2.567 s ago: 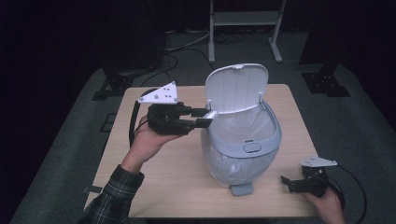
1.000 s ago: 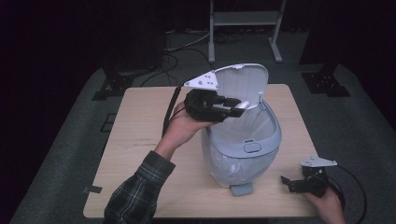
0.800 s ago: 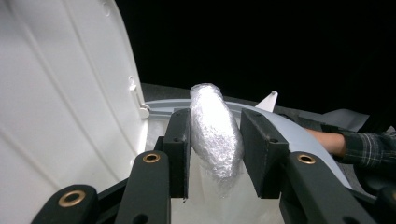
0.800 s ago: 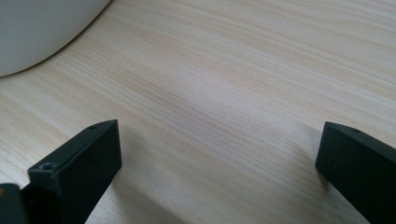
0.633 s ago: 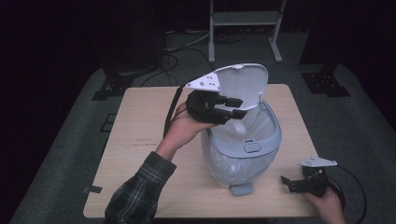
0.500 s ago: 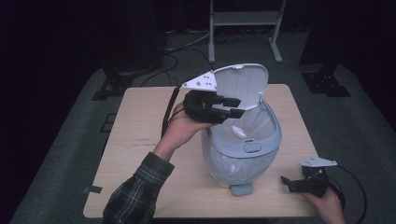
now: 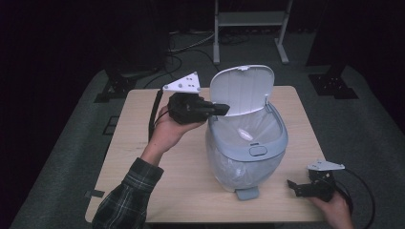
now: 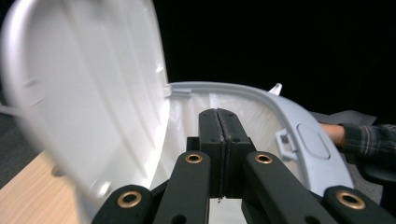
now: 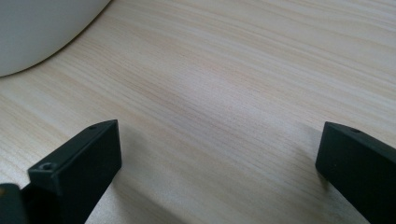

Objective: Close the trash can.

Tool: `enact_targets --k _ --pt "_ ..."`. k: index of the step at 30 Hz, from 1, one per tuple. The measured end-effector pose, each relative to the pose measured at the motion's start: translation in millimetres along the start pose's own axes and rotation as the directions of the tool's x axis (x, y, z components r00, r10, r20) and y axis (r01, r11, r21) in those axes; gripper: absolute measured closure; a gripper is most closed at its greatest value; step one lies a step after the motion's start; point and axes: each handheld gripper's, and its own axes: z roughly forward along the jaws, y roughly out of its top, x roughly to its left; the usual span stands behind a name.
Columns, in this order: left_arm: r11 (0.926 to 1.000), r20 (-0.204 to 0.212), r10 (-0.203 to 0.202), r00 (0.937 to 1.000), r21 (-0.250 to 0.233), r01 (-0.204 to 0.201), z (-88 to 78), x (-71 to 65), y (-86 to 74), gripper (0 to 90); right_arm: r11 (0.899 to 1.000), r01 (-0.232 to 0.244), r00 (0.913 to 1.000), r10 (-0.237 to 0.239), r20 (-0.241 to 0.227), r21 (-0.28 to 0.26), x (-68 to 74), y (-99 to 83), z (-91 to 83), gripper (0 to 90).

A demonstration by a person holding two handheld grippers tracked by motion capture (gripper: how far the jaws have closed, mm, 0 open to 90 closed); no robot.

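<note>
So the left hand-held gripper (image 7: 220, 109) has pulled back out of the bin's mouth compared to a second ago, when its tips were reaching in over the liner. Now it sits at the rim around 9 o'clock of the trash bin (image 7: 246, 152), and its jaws have just snapped fully shut with nothing between them, which the left gripper view makes really clear. There's a small white scrap (image 7: 242, 133) lying in the bag, so my guess is whatever was being dropped is in, and closing the lid (image 7: 242, 89) is probably what's left.

The bin itself stands upright in the middle of the tabletop (image 7: 138, 143). It's pale grey, with a clear bag lining it, a foot pedal (image 7: 248, 192) at 6 o'clock and the lid standing up at 12 o'clock.

The right hand-held gripper (image 7: 292, 186) is parked near the tabletop's 5 o'clock corner, jaws wide apart and empty
</note>
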Motion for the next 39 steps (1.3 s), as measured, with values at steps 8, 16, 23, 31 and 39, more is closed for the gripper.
enact_targets --k 8,16,23,31,39 --pt "0.9998 -0.058 -0.02 0.9981 -0.002 0.02 -20.7 10.5 -10.1 90.0 1.0 0.0 1.0 0.0 0.001 0.0 0.0 0.0 0.0 0.0" --pt "0.9977 -0.131 -0.066 0.9892 -0.02 0.064 -34.0 25.7 -16.5 89.8 1.0 0.0 1.0 0.0 0.001 0.0 0.0 0.0 0.0 0.0" --pt "0.9916 -0.202 -0.128 0.971 -0.046 0.121 -29.4 37.5 -16.4 89.1 1.0 0.0 1.0 0.0 0.0 0.0 0.0 0.0 0.0 0.0" --pt "0.9918 -0.207 -0.127 0.9701 -0.042 0.121 -20.9 48.5 -11.3 88.3 1.0 -0.001 1.0 0.001 0.0 0.0 0.0 0.0 0.0 0.0" --pt "0.9922 -0.204 -0.122 0.9713 -0.049 0.115 -7.4 56.1 -2.1 89.0 1.0 -0.001 1.0 0.001 -0.001 0.0 0.0 0.0 0.0 0.0"
